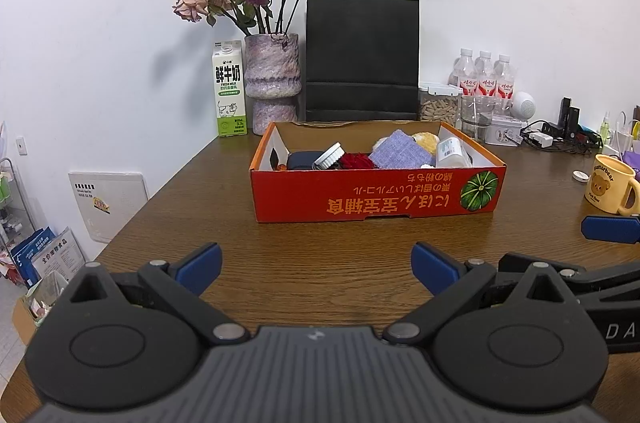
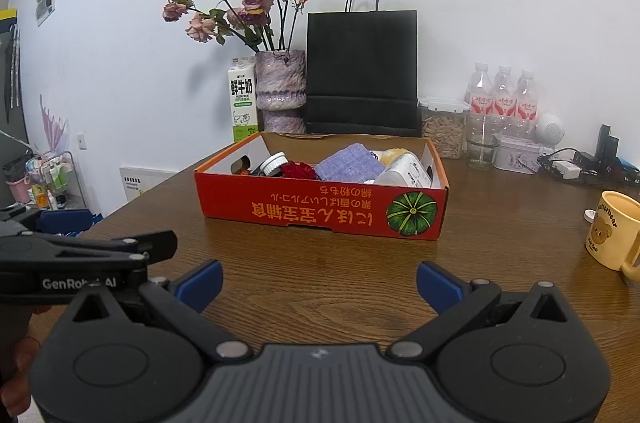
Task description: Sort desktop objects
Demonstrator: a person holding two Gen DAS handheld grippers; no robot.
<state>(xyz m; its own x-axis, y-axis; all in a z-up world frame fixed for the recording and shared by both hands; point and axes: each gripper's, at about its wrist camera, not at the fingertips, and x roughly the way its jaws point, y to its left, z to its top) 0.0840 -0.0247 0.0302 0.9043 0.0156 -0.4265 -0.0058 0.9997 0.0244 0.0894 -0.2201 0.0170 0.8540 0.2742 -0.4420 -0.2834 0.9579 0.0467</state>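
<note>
Red cardboard box (image 1: 360, 195) lies long side crosswise, facing both empty, wide-open tools (image 1: 316, 269) (image 2: 319, 287).

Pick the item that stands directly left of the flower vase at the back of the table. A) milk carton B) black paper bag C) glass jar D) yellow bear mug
A: the milk carton stands right beside the vase on its left; the black paper bag is on the vase's other side.

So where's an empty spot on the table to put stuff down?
Bare wood lies between the red box and both open grippers, also between box and yellow mug. Crowded: the back right, around the bottles and cables.
</note>
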